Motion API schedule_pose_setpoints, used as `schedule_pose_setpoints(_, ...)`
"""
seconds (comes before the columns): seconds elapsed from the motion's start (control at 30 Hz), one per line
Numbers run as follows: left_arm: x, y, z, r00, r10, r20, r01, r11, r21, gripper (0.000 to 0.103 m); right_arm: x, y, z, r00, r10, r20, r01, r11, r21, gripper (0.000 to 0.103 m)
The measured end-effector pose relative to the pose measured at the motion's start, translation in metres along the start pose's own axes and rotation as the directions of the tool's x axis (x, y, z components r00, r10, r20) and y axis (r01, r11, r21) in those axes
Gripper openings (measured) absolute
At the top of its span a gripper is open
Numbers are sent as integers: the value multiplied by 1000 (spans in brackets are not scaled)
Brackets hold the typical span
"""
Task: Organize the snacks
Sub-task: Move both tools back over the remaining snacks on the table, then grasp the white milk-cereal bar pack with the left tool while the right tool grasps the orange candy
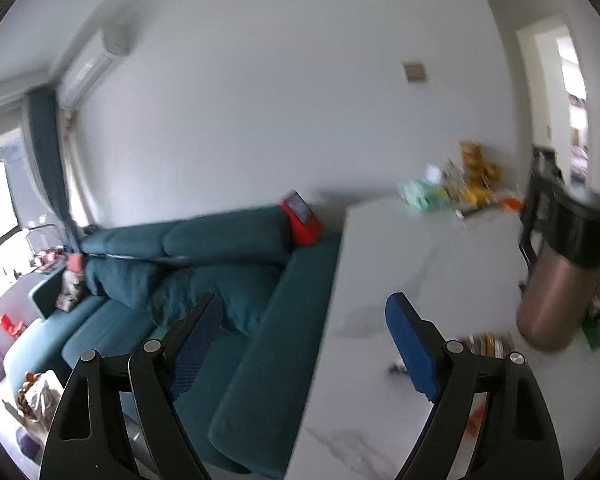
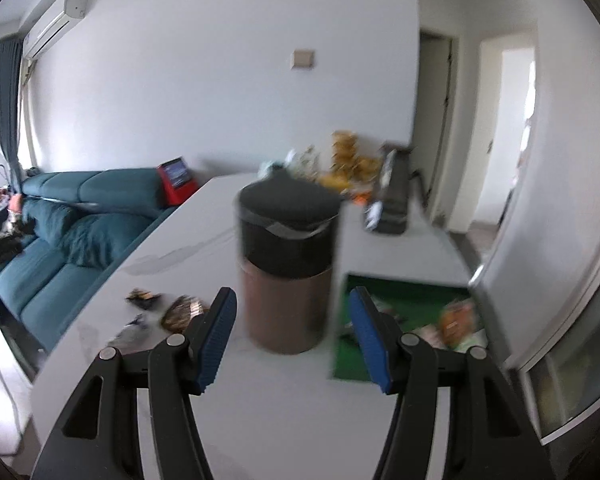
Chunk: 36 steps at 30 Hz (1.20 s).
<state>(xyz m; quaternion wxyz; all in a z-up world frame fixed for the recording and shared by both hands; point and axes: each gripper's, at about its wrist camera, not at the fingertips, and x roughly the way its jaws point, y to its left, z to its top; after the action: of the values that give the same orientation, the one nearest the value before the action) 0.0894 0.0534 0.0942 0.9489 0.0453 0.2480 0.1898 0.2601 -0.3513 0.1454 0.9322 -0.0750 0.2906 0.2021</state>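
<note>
In the right wrist view my right gripper (image 2: 294, 338) is open. A brown canister with a black lid (image 2: 286, 264) stands on the white table (image 2: 260, 400) just ahead of its fingertips, with a gap to the blue pads. Small snack packets (image 2: 182, 312) lie left of the canister, and a green tray (image 2: 352, 360) holding packets (image 2: 456, 316) sits to its right. My left gripper (image 1: 304, 344) is open and empty over the table's left edge. From there the canister (image 1: 560, 272) is at far right, with a loose packet (image 1: 488, 344) near it.
A pile of yellow and green snack bags (image 2: 348, 156) and a black box (image 2: 392, 196) stand at the table's far end. A teal sofa (image 1: 220, 264) with a red stand (image 1: 302, 216) runs along the table's left side. A white appliance (image 2: 560, 220) is at the right.
</note>
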Motion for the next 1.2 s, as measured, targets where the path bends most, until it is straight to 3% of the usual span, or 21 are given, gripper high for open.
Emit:
schedule_pose_setpoints(0.1, 15, -11, -15, 995, -79, -62, 80, 996, 25, 80, 24, 30, -12, 998, 29, -57, -28, 999, 24, 59)
schedule_pose_setpoints(0.23, 33, -42, -40, 971, -186, -150, 201, 975, 91, 80, 66, 73, -30, 983, 71, -172, -62, 996, 56, 60)
schedule_pose_setpoints(0.5, 68, -95, -74, 907, -295, -300, 359, 915, 184, 80, 151, 138, -73, 918, 124, -377, -83, 989, 123, 60)
schedule_pose_setpoints(0.63, 82, -103, -89, 882, -316, -350, 400, 894, 200, 80, 179, 151, -87, 890, 135, -436, -74, 985, 153, 60)
schedule_pose_setpoints(0.8, 97, -111, -101, 866, -319, -386, 422, 879, 222, 80, 203, 155, -98, 863, 130, -488, -36, 980, 197, 60)
schedule_pose_setpoints(0.97, 104, -108, -105, 854, -328, -403, 436, 875, 210, 80, 214, 163, -102, 852, 119, -509, -19, 980, 198, 60)
schedule_pose_setpoints(1.1, 107, -108, -106, 857, -322, -401, 433, 873, 224, 80, 221, 167, -103, 840, 97, -533, 11, 981, 196, 60)
schedule_pose_setpoints(1.2, 110, -106, -106, 850, -330, -411, 442, 872, 212, 80, 222, 169, -101, 842, 73, -535, 21, 985, 168, 60)
